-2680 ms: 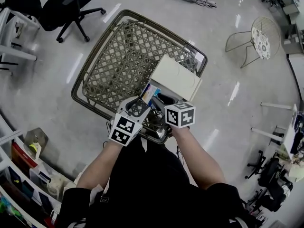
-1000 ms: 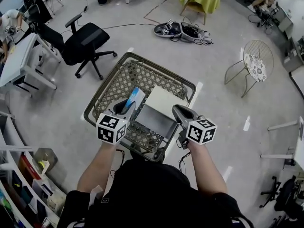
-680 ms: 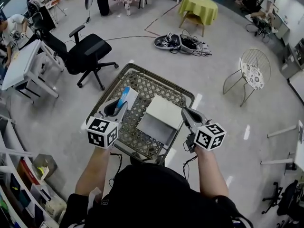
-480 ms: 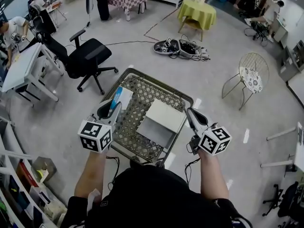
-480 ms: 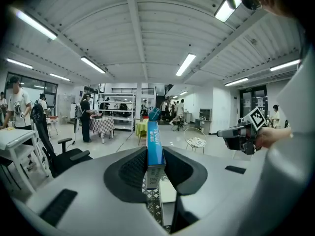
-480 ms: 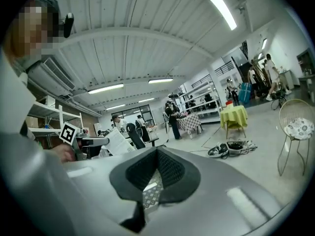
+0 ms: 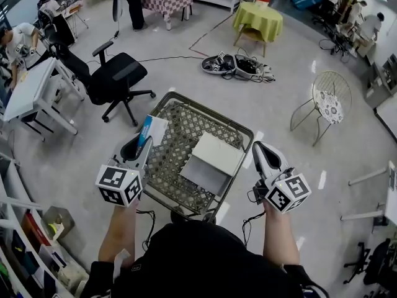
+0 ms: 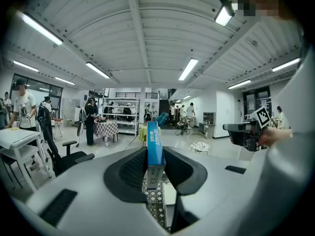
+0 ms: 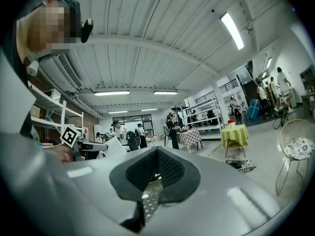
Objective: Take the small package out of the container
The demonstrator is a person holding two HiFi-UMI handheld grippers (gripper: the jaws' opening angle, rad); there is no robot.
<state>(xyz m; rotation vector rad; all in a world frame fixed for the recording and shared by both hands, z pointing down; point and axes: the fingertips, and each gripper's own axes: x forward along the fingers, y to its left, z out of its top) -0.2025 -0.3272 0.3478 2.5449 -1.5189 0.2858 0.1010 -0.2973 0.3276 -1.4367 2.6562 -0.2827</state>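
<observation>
My left gripper [image 7: 141, 143] is shut on a small blue and white package [image 7: 149, 130], held up over the left rim of the wire basket cart [image 7: 171, 97]. In the left gripper view the package [image 8: 154, 149] stands on edge between the two jaws, at the left gripper [image 8: 156, 167]. My right gripper [image 7: 262, 152] hangs to the right of the cart, outside its rim, shut and with nothing in it. The right gripper view shows the right gripper [image 9: 155, 167] with its jaws closed together. A larger white box [image 7: 211, 159] lies in the cart's near right part.
A black office chair [image 7: 115, 75] stands left of the cart, with a white desk [image 7: 28, 85] beyond it. A wire chair [image 7: 325, 100] is at the right, bags and cables [image 7: 239, 64] lie on the floor ahead, and a yellow-green table [image 7: 261, 20] stands farther off. People stand in the background.
Both grippers rose and moved apart: the left carried the package from the cart's middle to its left rim, the right drew back outside the right rim. The view tilted up.
</observation>
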